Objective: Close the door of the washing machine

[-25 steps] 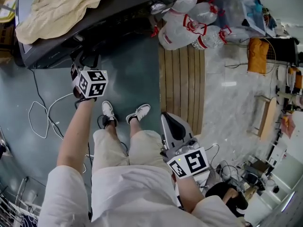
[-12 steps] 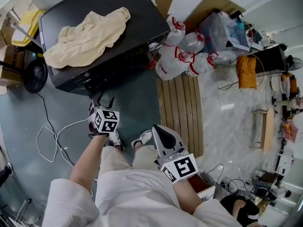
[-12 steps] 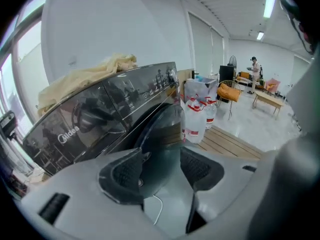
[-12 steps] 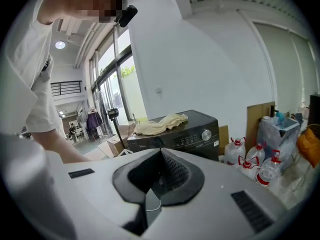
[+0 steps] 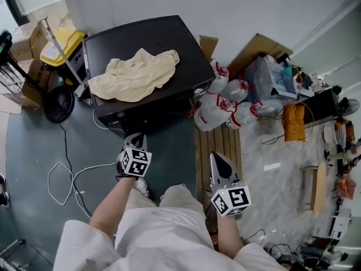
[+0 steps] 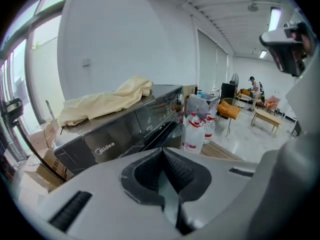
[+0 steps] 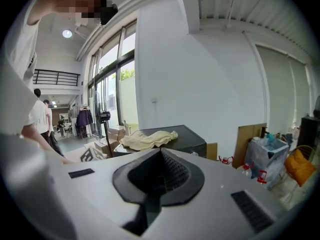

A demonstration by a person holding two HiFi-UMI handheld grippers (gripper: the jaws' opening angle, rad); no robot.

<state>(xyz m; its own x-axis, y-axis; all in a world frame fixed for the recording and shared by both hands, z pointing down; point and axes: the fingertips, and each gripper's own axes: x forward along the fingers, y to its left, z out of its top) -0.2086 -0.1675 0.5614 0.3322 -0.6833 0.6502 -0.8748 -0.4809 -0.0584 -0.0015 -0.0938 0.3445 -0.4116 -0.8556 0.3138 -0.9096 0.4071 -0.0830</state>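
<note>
Washing machine (image 5: 175,38), a glossy black box topped with crumpled cream cloth (image 5: 135,75), sits upper centre. Left gripper (image 5: 134,141) has just been closing and now pinches nothing; right gripper (image 5: 219,162) is likewise clenched and empty.

"Midea" logo (image 6: 105,147) on the dark front of the washing machine (image 6: 146,115)

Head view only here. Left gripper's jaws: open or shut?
Observer: Shut. In the left gripper view the left gripper has just closed its jaws, pads together, nothing between them.
Operator: Right one?
Observer: The right gripper is shut too, empty.
Operator: Machine front?
Observer: The black boxy washing machine carries a Midea logo on its front face.
</note>
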